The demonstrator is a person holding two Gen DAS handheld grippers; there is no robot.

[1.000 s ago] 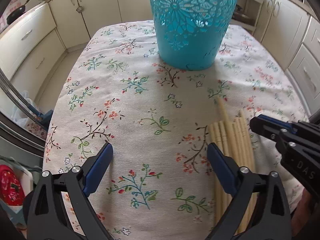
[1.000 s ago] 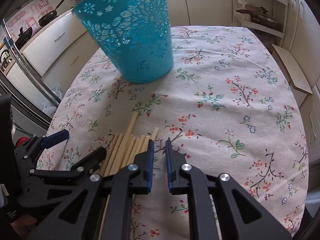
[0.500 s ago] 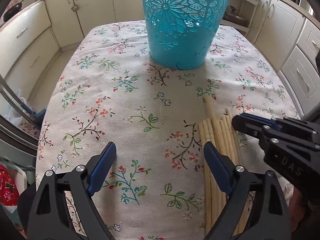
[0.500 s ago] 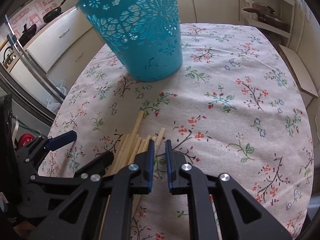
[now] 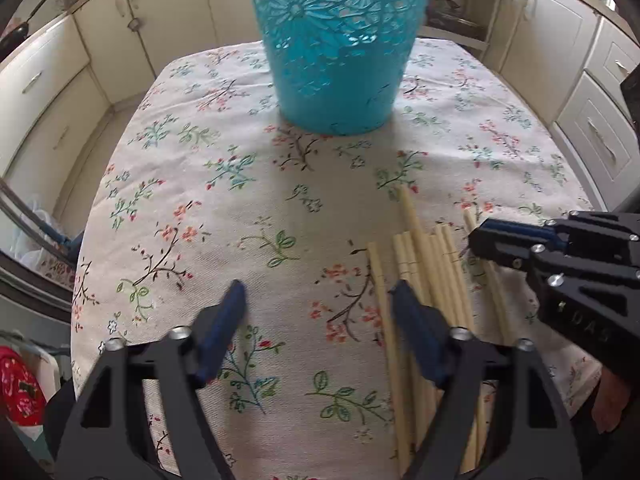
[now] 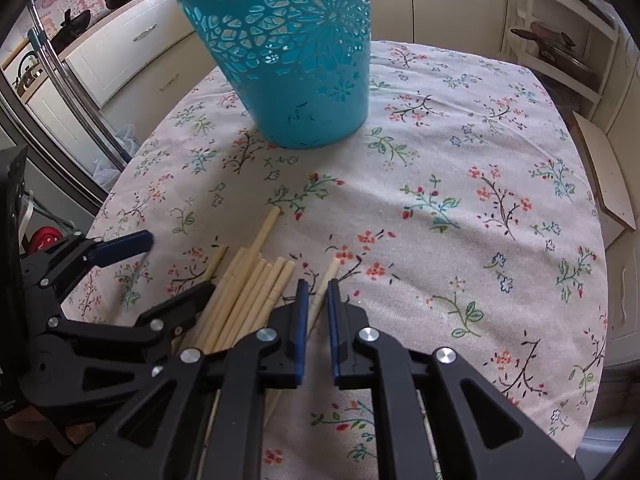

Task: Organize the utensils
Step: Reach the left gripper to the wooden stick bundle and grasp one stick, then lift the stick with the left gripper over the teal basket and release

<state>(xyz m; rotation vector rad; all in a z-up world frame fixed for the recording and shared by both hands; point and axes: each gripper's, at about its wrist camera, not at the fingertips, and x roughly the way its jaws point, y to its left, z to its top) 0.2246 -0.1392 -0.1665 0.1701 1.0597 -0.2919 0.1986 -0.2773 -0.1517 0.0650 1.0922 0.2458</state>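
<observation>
A teal cut-out basket [image 5: 336, 60] [image 6: 296, 72] stands upright at the far middle of the floral tablecloth [image 5: 192, 200]. Several pale chopsticks [image 5: 436, 276] [image 6: 256, 288] lie side by side near the front edge. My left gripper [image 5: 318, 296] [image 6: 180, 262] is closing just left of them over bare cloth. Its right finger overlaps the leftmost sticks, and nothing is pinched. My right gripper [image 6: 317, 286] [image 5: 474, 238] is shut to a narrow slit on the single rightmost chopstick [image 6: 332, 269] [image 5: 469, 218], which still lies on the cloth.
Cream cabinets [image 5: 48, 92] ring the table on the left, back and right. An open shelf with pans [image 6: 560, 44] stands at the back right. The cloth drops off at the near and left edges. A red object [image 5: 20, 392] sits low on the left.
The left gripper's jaws have narrowed markedly. The right gripper has rolled and shifted left, so the lone right-hand chopstick now runs between its jaws instead of beside its left finger.
</observation>
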